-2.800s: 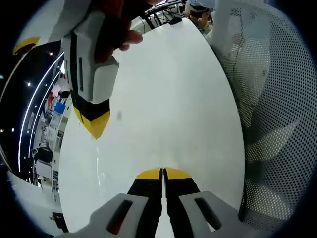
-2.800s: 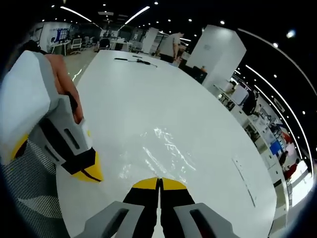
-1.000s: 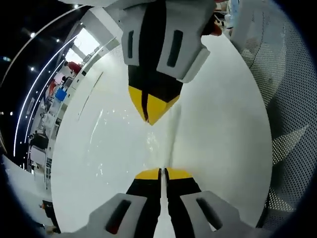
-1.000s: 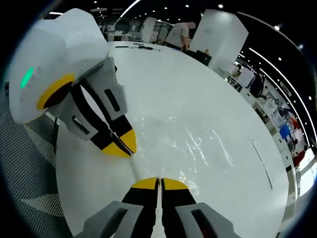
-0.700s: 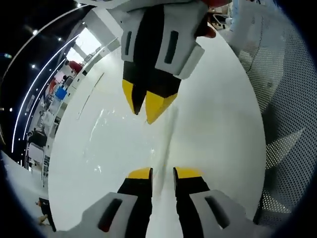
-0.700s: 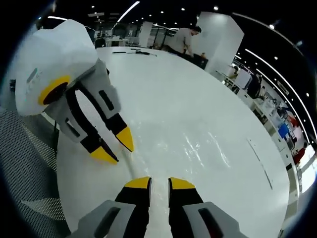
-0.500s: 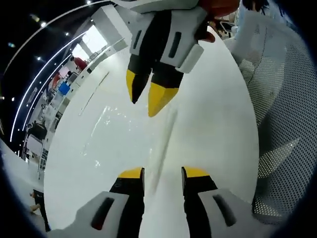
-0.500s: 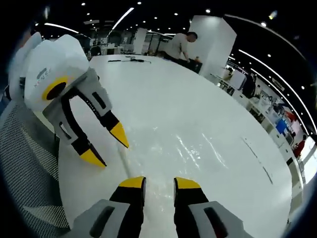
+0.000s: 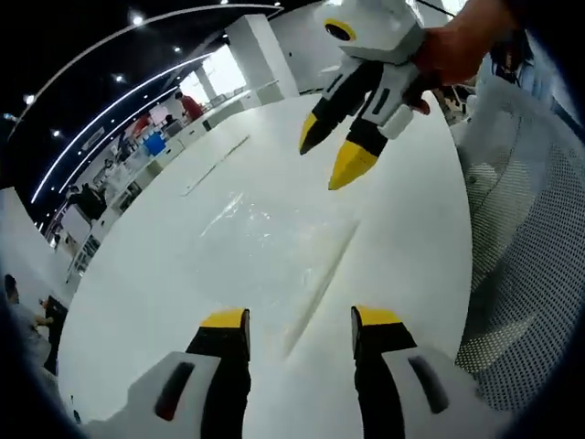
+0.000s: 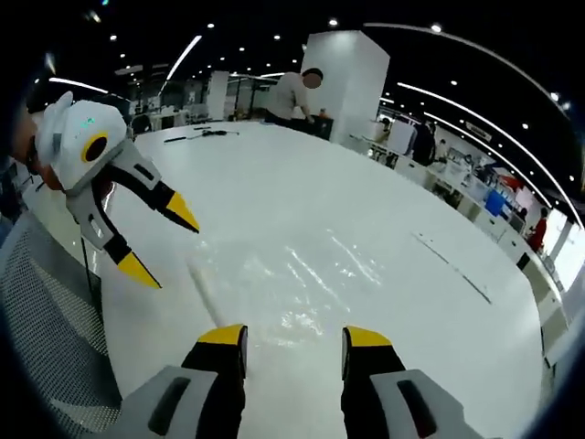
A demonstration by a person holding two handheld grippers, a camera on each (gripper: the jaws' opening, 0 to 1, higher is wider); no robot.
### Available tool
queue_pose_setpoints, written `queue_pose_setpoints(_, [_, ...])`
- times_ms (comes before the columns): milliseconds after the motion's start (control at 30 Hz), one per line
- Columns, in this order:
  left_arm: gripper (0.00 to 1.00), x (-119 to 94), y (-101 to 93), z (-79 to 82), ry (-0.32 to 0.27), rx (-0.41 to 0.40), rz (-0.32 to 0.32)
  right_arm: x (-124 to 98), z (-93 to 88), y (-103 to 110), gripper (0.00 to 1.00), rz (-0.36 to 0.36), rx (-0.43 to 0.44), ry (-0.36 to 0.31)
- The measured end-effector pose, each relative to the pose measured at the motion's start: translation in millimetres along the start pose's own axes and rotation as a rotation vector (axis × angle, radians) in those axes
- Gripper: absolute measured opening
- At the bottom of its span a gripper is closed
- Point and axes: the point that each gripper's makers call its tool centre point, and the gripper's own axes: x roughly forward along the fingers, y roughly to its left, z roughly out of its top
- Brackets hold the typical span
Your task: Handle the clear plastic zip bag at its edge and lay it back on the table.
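Observation:
The clear plastic zip bag point(image 9: 270, 242) lies flat on the white table point(image 9: 402, 229), its zip edge point(image 9: 322, 279) running between the two grippers. My left gripper point(image 9: 302, 318) stands open above that edge, touching nothing. My right gripper point(image 9: 331, 154), held by a hand, hovers open beyond the bag. In the right gripper view the bag point(image 10: 306, 274) shines on the table point(image 10: 302, 183) just ahead of my open right gripper point(image 10: 294, 336). Its zip edge point(image 10: 203, 279) runs up to the left. My left gripper point(image 10: 160, 240) hangs open at the left, clear of the bag.
A mesh chair point(image 9: 521, 274) stands at the table's near edge, also seen as grey mesh point(image 10: 46, 320). A person point(image 10: 292, 91) stands at the table's far end near some dark items point(image 10: 206, 134). A thin dark strip point(image 10: 448, 265) lies on the table to the right.
Both grippers were shut on the bag's zip edge; they have opened, let it go and drawn up and apart. The bag now rests flat on the table.

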Motion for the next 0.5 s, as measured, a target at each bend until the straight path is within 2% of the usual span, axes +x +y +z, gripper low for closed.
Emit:
queue_pose_setpoints(133, [0.48,-4.3,12.1,-1.3,-0.026,-0.086,0.041,-7.4,-9.0,-8.6,0.42,-0.032,0.064,-0.017])
queue_pose_setpoints(367, [0.53,-15.3,26.7,-2.0,-0.074,-0.209,0.097,-30.5,-14.2,-21.0,0.45,-0.084,0.122,-0.049])
queue_pose_setpoints(500, [0.56,-21.1,34.8,-3.5,-0.099,-0.273,0.124,-42.6,-18.7,-30.1,0.47,-0.122,0.194,-0.075])
